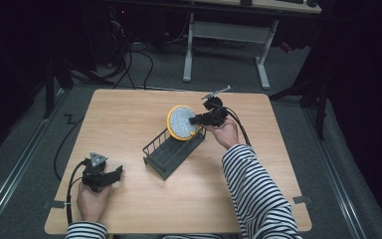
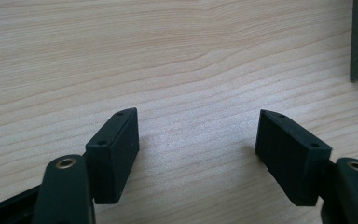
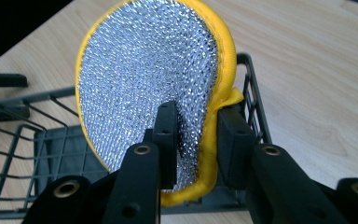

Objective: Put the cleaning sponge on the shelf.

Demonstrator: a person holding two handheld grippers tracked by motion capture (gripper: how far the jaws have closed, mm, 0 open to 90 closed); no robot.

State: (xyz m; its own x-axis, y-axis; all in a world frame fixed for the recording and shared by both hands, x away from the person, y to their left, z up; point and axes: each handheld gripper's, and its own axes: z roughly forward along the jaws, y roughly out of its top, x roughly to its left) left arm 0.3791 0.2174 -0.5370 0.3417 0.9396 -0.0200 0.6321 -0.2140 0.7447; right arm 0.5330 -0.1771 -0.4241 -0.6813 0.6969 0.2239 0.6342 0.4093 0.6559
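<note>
**Silver pad poised over the wire basket**

Black jaws of the right gripper sit closest to the lens in the right gripper view, pinching the lower edge of a round pad. One jaw lies against its silver face, the other against the yellow rim, which bulges where it is squeezed. The grip looks narrow and possibly loosening, so I judge the pad to be at the point of release rather than firmly carried.

That pad has a glittery, quilted foil surface bound with a soft yellow fabric border. It stands on edge, tilted, at the far end of a dark wire basket; whether its lower rim already rests on the basket floor I cannot tell. The basket is a long, shallow rectangle of thin dark rods with an open grid bottom, lying at a slant near the middle of a pale wood-grain table.

The left gripper rests near the table's near-left corner with its jaws spread wide over bare wood, holding nothing.

Placement seems nearly done: what remains, by my reading, is letting go and drawing the right hand clear.
</note>
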